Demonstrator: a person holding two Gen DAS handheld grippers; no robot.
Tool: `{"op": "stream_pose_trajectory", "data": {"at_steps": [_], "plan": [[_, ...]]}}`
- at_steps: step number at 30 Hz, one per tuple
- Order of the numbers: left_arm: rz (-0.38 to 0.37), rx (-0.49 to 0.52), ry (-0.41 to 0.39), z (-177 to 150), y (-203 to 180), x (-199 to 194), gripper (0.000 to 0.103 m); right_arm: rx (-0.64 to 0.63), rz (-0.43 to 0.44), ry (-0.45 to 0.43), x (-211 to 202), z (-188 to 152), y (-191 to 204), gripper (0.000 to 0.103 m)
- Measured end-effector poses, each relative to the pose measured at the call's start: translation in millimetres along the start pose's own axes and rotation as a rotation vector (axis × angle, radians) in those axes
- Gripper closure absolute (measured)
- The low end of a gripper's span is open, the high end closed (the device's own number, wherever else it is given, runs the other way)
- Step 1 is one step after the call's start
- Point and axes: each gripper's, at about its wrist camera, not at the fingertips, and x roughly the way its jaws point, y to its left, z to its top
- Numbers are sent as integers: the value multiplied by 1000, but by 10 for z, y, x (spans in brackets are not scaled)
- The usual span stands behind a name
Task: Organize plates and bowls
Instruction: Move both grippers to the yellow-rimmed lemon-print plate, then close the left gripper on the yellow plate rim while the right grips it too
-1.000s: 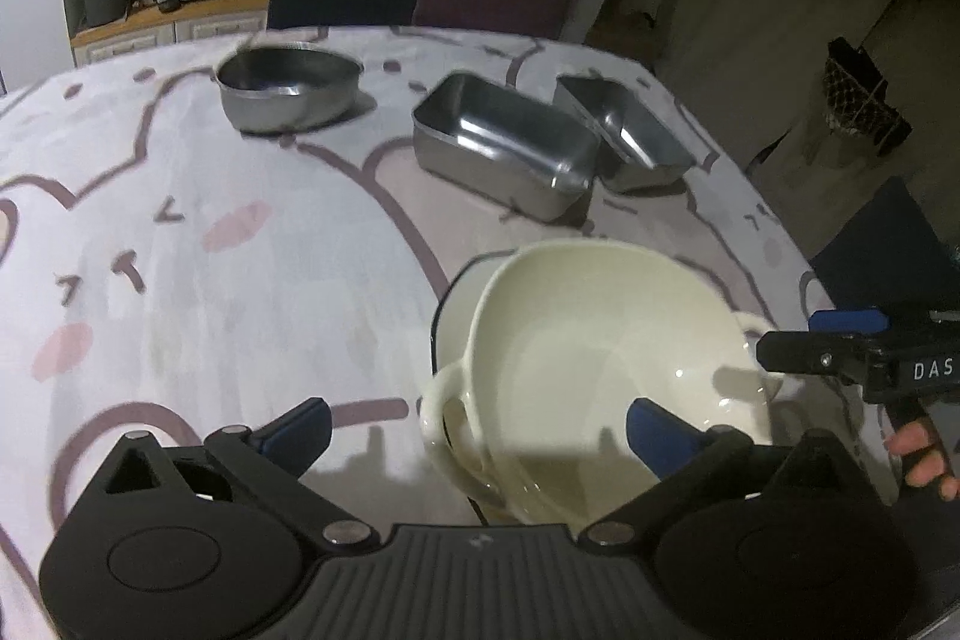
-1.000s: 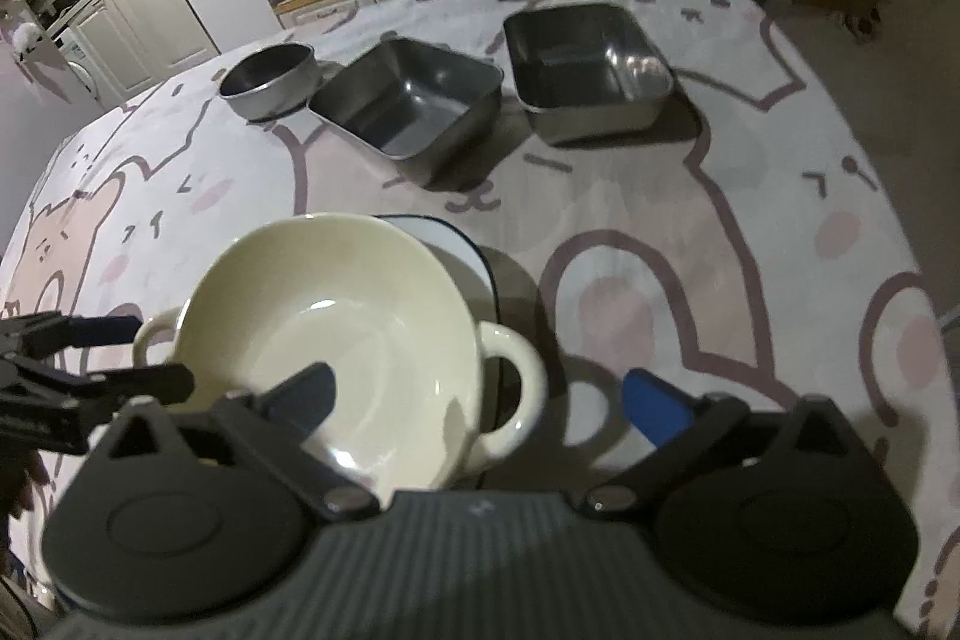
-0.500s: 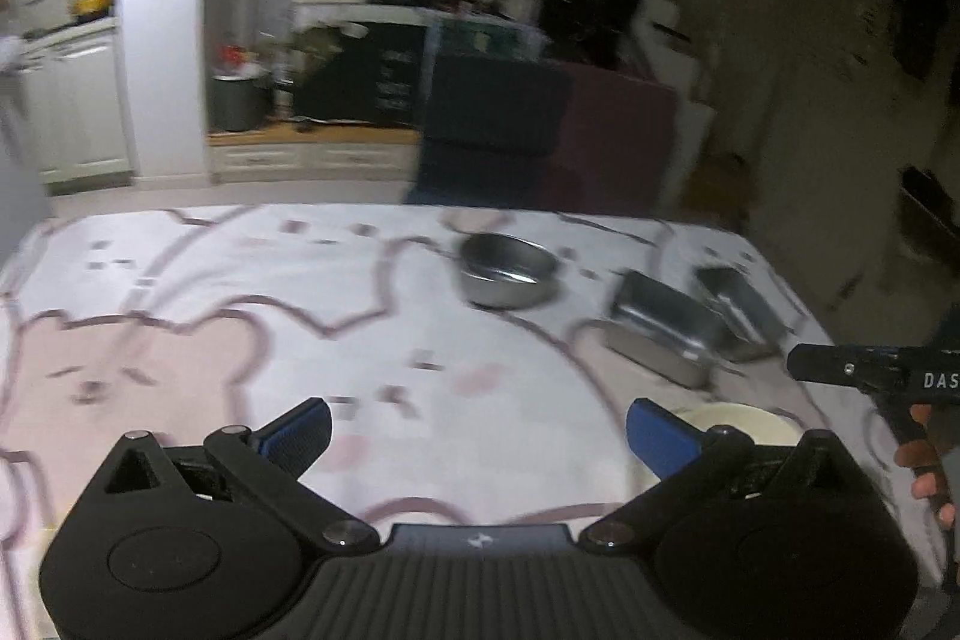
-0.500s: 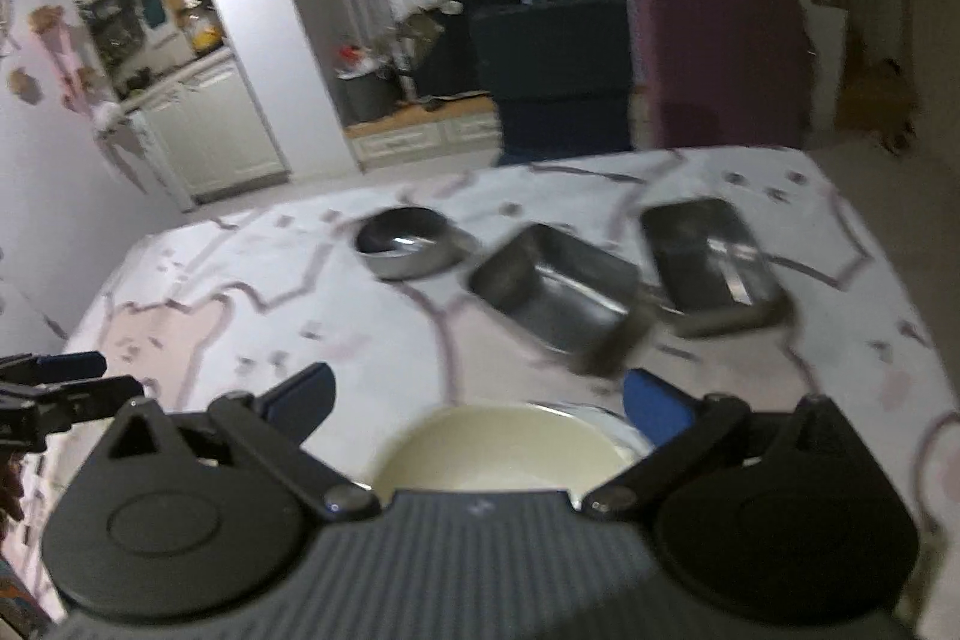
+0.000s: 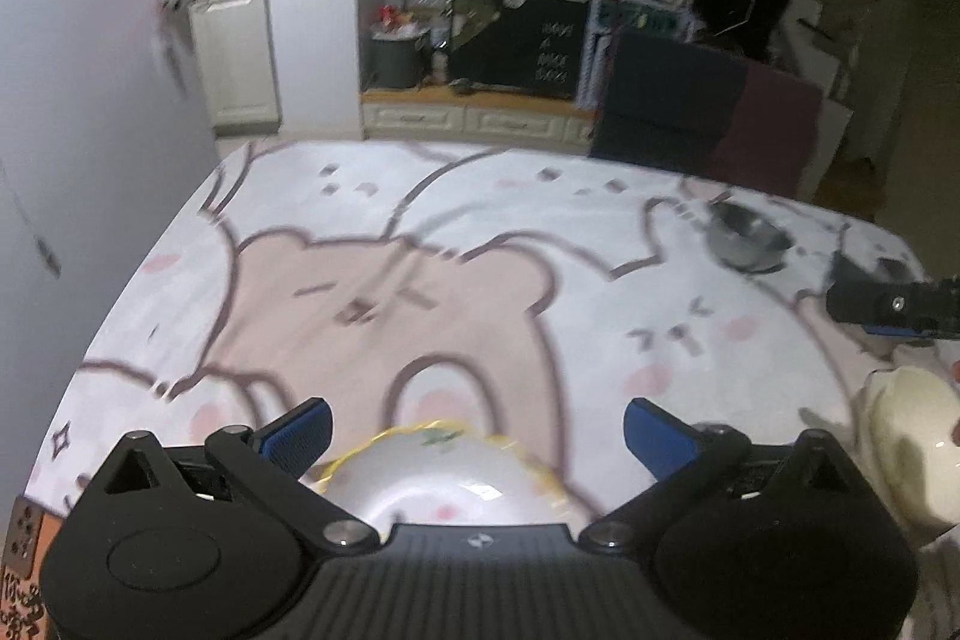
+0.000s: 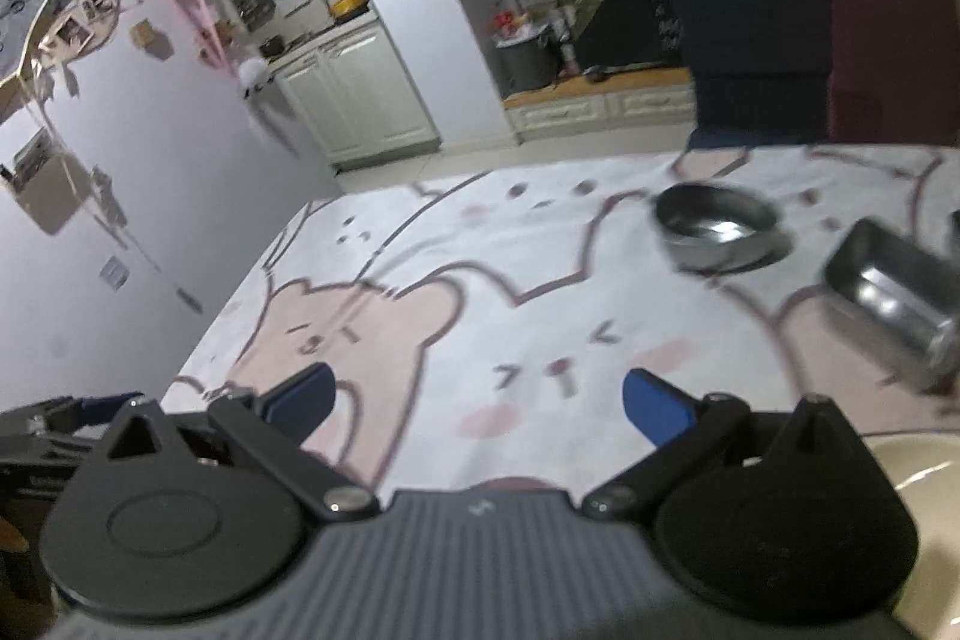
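- Just below the left gripper (image 5: 477, 421), whose blue-padded fingers (image 5: 297, 427) stand wide apart with nothing between them, a white plate with a yellow rim (image 5: 444, 478) lies on the tablecloth (image 5: 420, 280); the gripper body hides the plate's near half.
- Right of that plate, at the frame's edge, sits the cream bowl (image 5: 912, 454), cut off by the picture border and partly behind the gripper housing.
- Above the cream bowl, the right gripper's dark finger reaches in from the right edge of the left wrist view, and it covers part of what lies behind it.
- Beyond the cream bowl, farther across the cloth, the round steel bowl (image 5: 747, 238) stands alone, blurred.
- In the right wrist view, the right gripper (image 6: 477, 397) is likewise spread wide and empty, over bare cloth printed with bears and rabbits.
- The cream bowl (image 6: 924, 466) shows only as a rim sliver at the lower right, behind the gripper's housing.
- Past the cream bowl, a rectangular steel tray (image 6: 894, 292) sits tilted in the frame and smeared; left of it and farther off is the round steel bowl (image 6: 717, 226).
- A second steel edge at the far right is too cut off to identify.
- Behind the table stand a dark blue chair (image 6: 756, 52) and a maroon chair (image 6: 894, 52), side by side.
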Motion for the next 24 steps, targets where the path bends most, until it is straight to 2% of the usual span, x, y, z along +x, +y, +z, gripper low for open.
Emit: {"op": "stream_pose_trajectory", "data": {"at_steps": [2, 4, 10, 12, 14, 17, 21, 22, 24], "plan": [[6, -28, 28, -58, 199, 72, 10, 10, 2, 23, 150, -38, 117, 0], [5, -70, 62, -116, 397, 159, 22, 25, -6, 47, 305, -89, 236, 0], [-8, -116, 144, -262, 677, 374, 33, 44, -16, 156, 676, -298, 576, 0], [4, -115, 171, -305, 716, 436, 39, 61, -2, 193, 804, -359, 649, 4], [9, -120, 194, -354, 768, 501, 43, 69, 9, 228, 891, -414, 702, 17], [12, -123, 238, -428, 832, 607, 51, 61, -1, 281, 1013, -500, 798, 27], [3, -119, 276, -475, 875, 713, 66, 72, 19, 343, 1204, -617, 865, 47], [-2, -117, 281, -479, 877, 737, 70, 69, 17, 353, 1247, -641, 889, 54], [-8, -108, 288, -486, 867, 766, 75, 46, 7, 368, 1304, -692, 953, 59]]}}
